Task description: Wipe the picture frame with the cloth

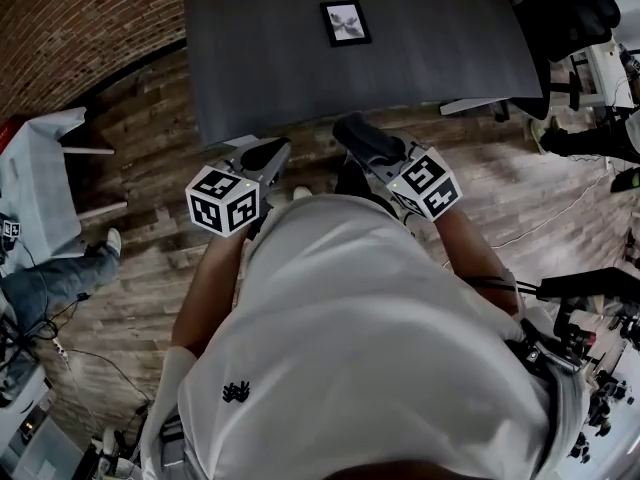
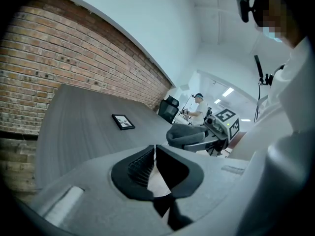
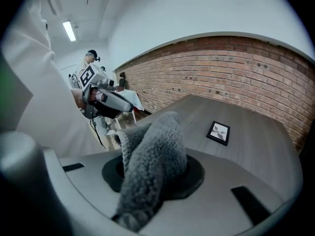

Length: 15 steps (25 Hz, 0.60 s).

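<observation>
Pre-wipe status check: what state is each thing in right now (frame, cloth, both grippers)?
left gripper: shut, empty
right gripper: shut on the cloth
cloth: bunched, held in the air, not touching the table
picture frame: lying flat on the table, face up, untouched

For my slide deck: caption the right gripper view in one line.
Right gripper clamps a grey fleecy cloth, picture frame lying flat on the table ahead.
</observation>
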Motion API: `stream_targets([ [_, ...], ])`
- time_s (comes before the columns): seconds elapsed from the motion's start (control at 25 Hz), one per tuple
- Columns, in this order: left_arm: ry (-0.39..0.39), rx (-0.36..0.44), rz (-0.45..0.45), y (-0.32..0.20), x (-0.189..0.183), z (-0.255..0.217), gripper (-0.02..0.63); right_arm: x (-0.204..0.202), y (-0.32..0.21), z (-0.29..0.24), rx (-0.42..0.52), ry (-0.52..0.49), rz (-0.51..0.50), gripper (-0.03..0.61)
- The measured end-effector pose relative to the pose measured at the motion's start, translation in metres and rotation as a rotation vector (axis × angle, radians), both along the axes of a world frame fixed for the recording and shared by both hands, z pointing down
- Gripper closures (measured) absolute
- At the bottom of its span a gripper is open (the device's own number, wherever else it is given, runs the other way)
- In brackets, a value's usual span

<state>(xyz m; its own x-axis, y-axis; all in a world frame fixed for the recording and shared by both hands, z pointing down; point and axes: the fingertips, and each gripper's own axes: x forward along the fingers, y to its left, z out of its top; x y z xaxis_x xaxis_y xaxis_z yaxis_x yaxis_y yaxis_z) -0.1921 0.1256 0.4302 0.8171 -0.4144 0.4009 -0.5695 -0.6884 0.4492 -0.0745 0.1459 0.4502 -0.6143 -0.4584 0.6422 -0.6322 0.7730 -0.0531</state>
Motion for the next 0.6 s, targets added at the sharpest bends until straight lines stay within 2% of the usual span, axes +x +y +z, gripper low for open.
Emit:
stream_targets([
  [0.2, -0.031, 0.005, 0.013, 0.008, 0.000, 0.002, 0.589, 0.000, 0.007, -0.001, 0.005, -0.008, 0.002, 0.489],
  [0.6, -0.044, -0.002, 0.023, 0.018, 0.004, 0.005, 0.589, -0.007, 0.016, 0.002, 0.005, -0.007, -0.018, 0.489],
])
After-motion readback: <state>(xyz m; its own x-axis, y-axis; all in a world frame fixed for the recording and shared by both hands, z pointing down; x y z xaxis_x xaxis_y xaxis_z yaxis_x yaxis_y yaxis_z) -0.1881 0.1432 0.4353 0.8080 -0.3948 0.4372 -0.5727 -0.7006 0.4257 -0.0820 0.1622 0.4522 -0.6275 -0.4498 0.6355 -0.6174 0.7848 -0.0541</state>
